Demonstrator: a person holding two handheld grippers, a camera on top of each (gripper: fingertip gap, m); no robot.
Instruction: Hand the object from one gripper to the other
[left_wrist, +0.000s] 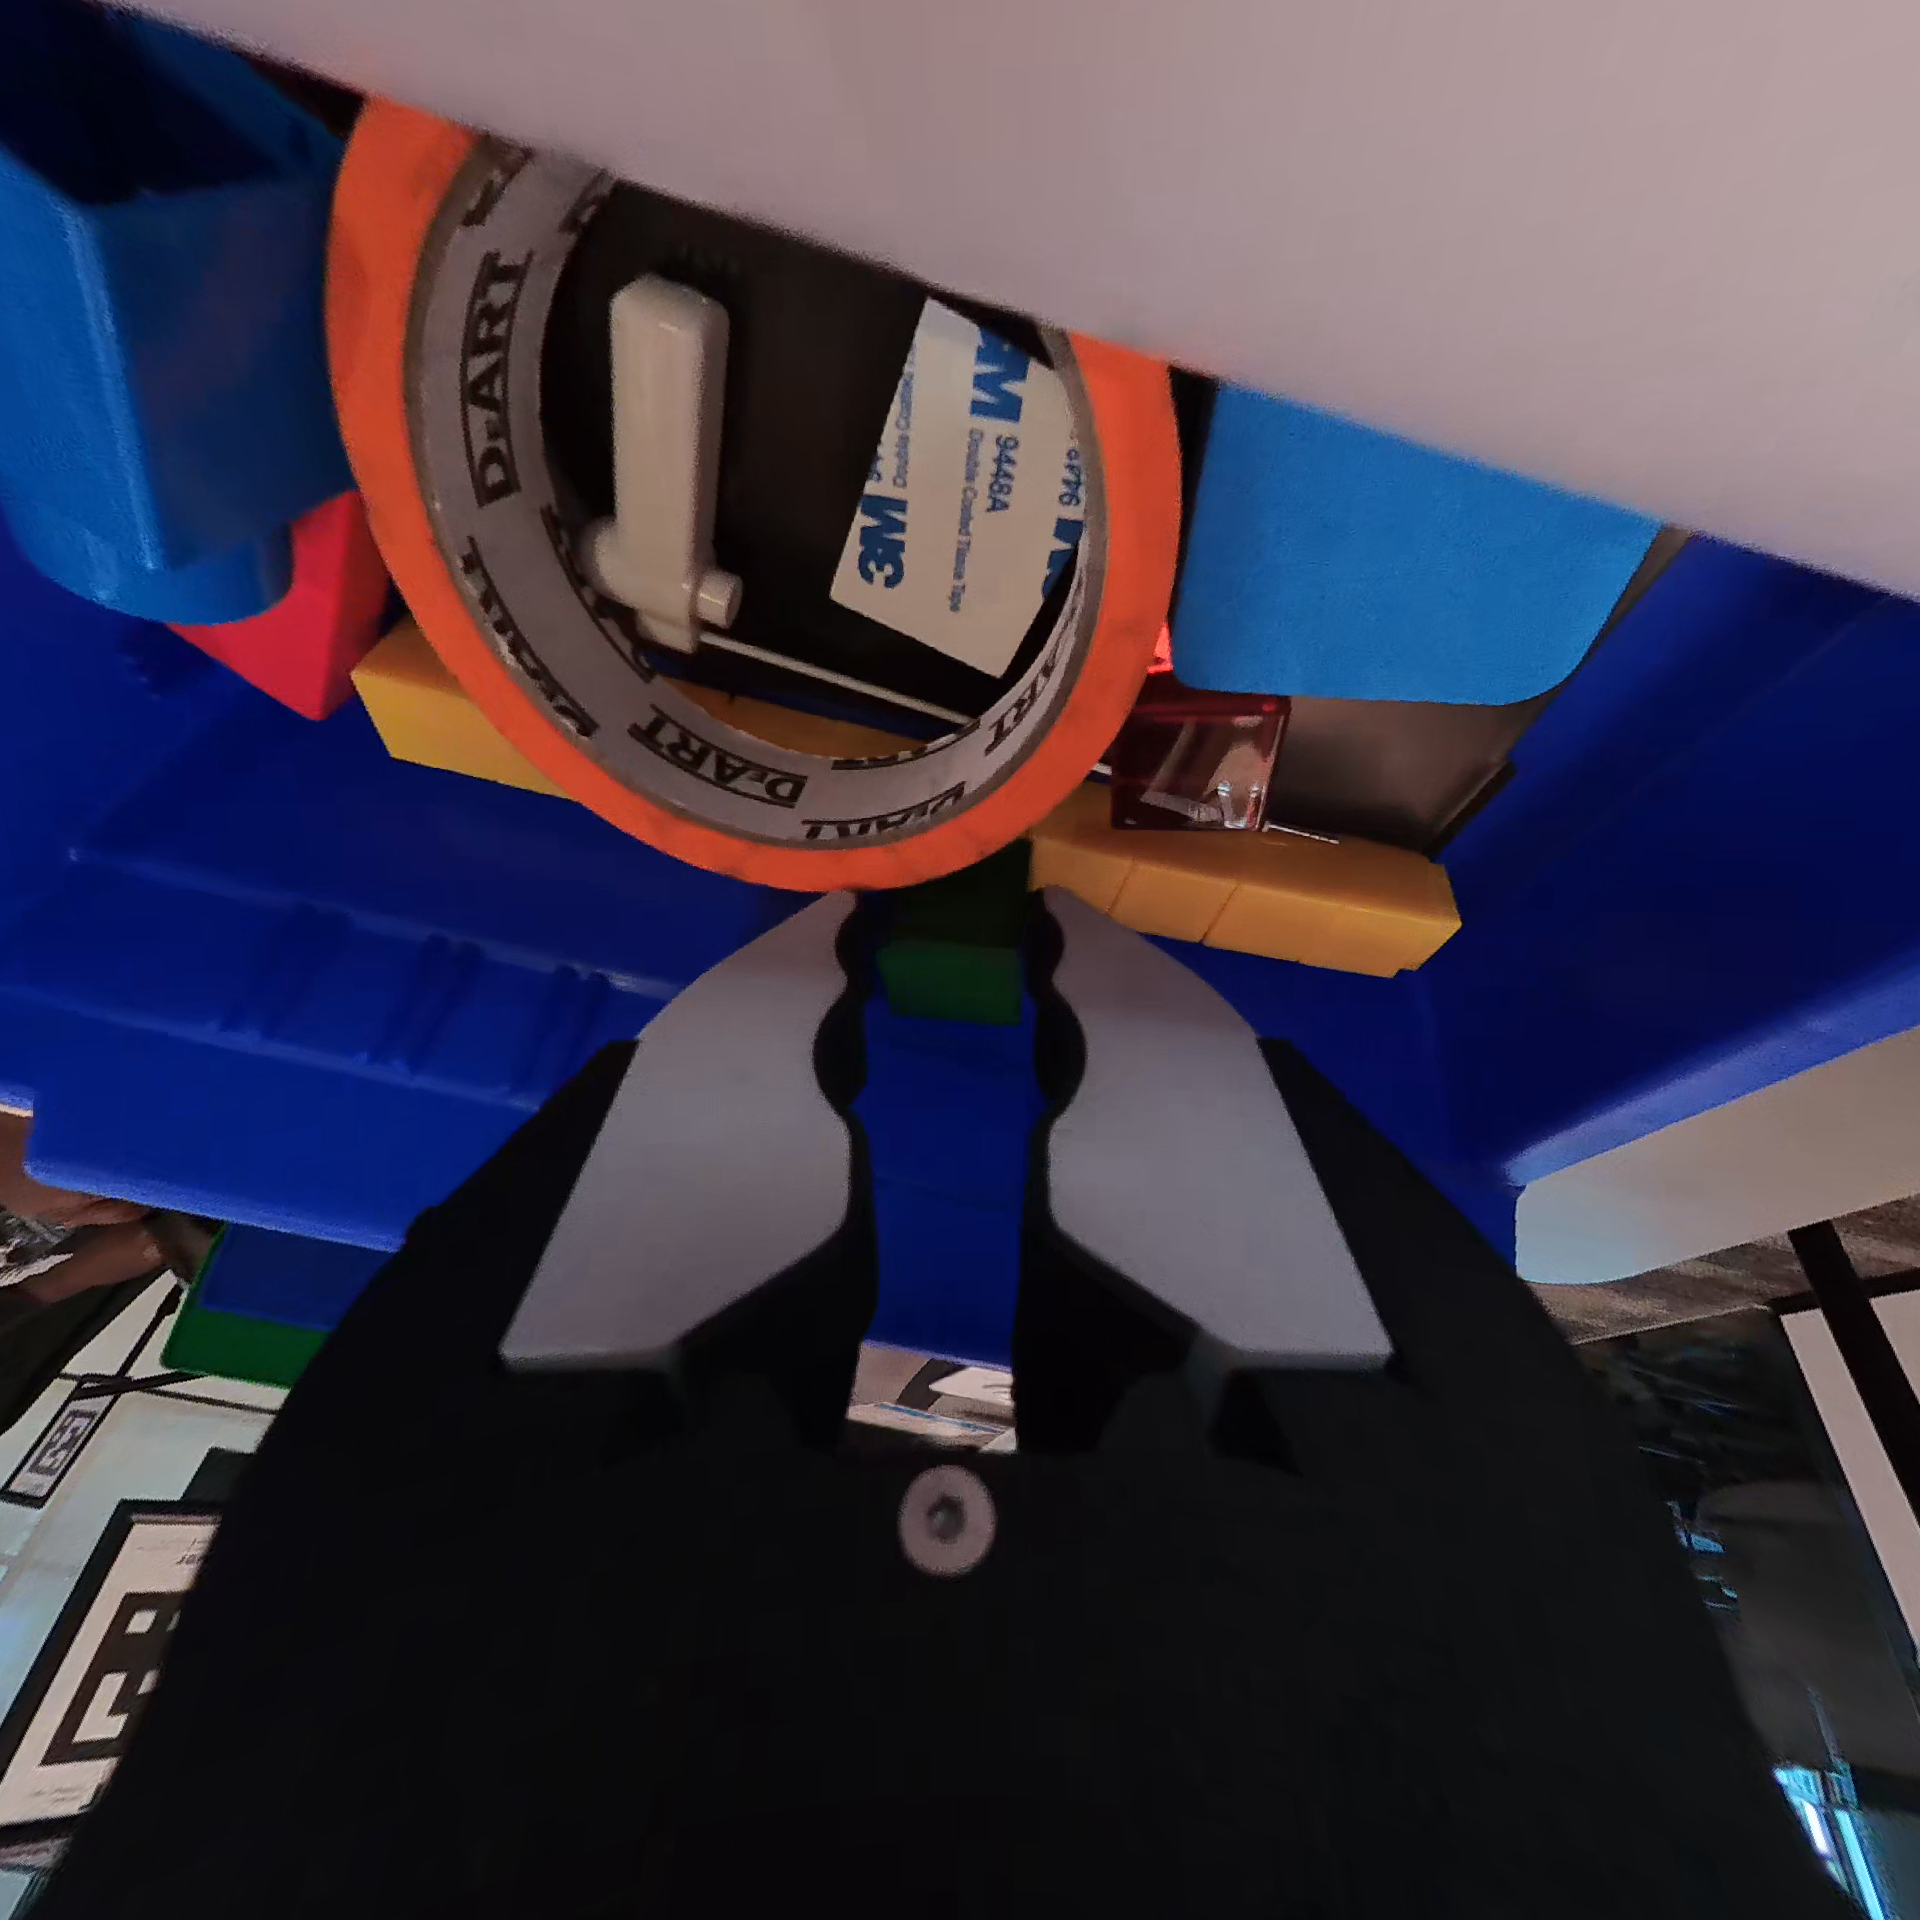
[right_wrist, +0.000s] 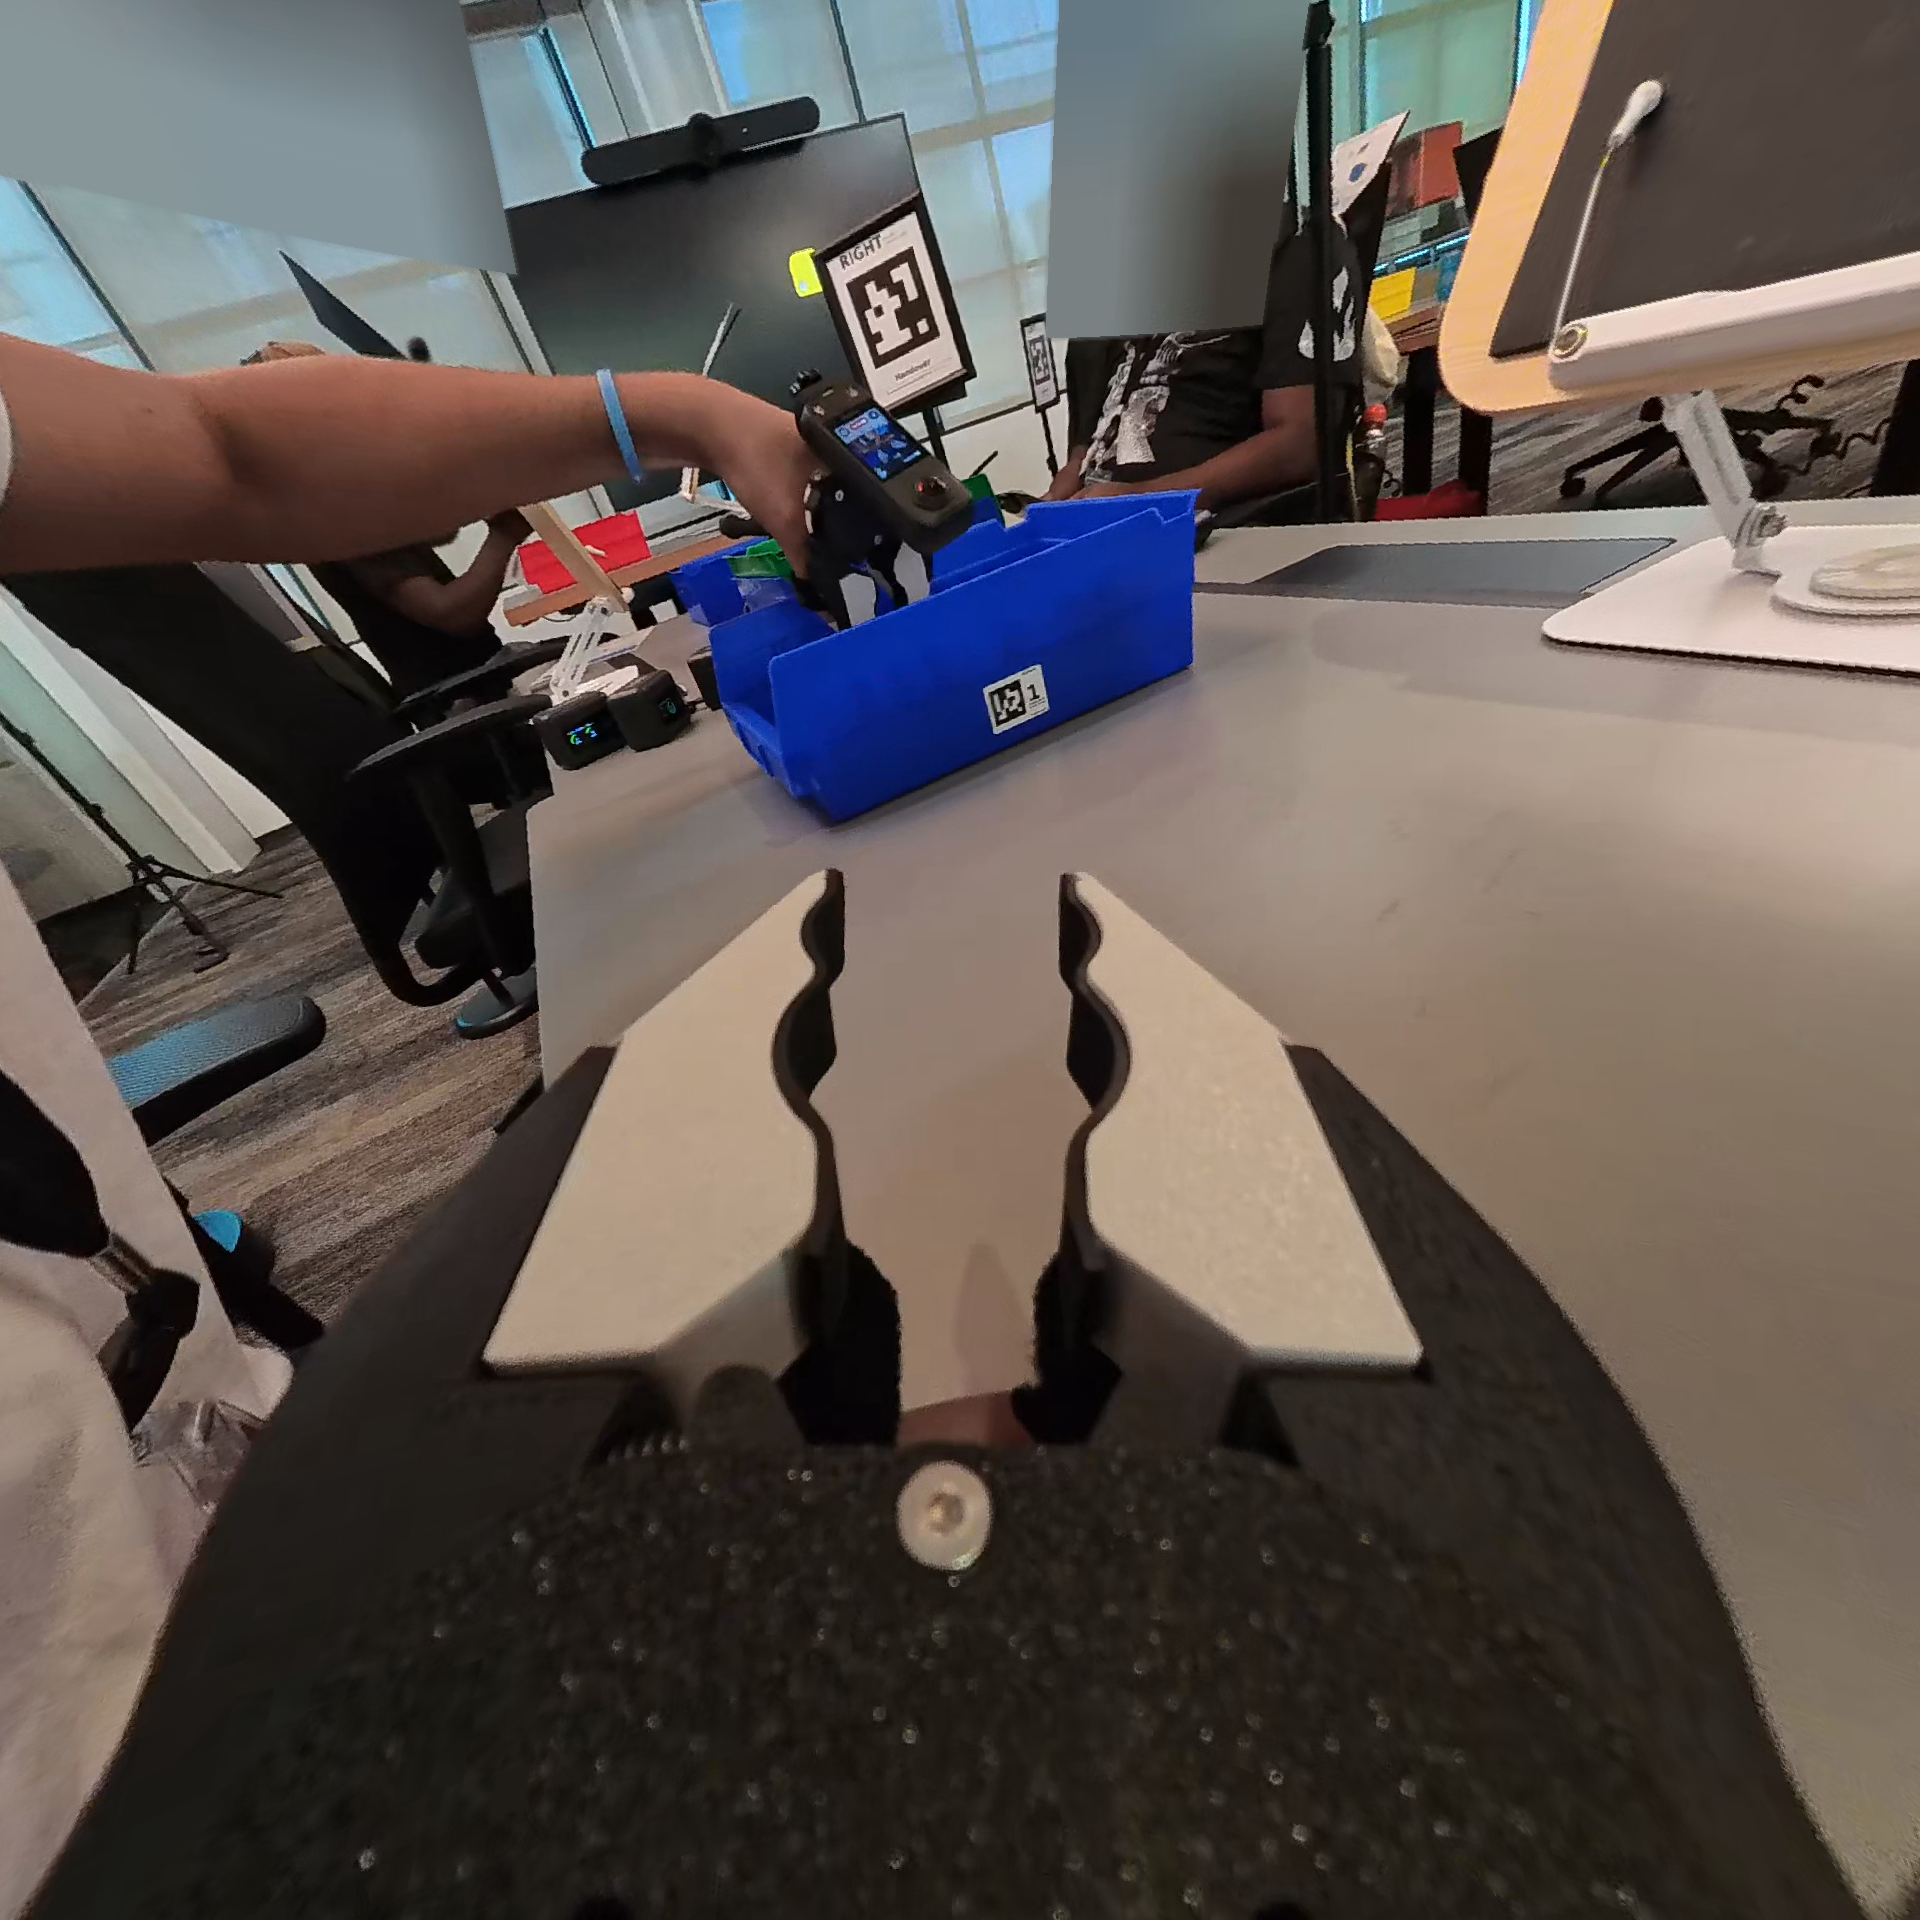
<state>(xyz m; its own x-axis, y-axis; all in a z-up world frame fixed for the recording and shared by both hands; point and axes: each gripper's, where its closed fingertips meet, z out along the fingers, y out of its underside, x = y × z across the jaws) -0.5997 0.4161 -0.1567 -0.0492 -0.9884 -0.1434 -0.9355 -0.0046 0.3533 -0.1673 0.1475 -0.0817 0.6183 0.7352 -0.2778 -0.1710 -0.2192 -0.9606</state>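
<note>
We are at the pick-up, the first step of the hand-over: our left gripper (left_wrist: 945, 914) is down inside the blue bin (left_wrist: 312, 935), its fingers set narrow either side of a green block (left_wrist: 948, 982). We cannot tell whether the pads are touching the block yet. Which item is meant to be passed is our guess; the green block sits squarely in the gap, with an orange tape roll (left_wrist: 753, 499) just beyond the tips, yellow blocks (left_wrist: 1247, 894) beside it and a red block (left_wrist: 275, 634) further left. Our right gripper (right_wrist: 951, 904) waits well apart over the grey table (right_wrist: 1455, 935), fingers moderately open and holding nothing, pointed toward the bin. From the right wrist view a hand (right_wrist: 748, 457) holds the left gripper in the bin. By our reckoning, the next move calls for closing on the block, lifting it clear of the tape roll, and carrying it to the waiting open fingers.
</note>
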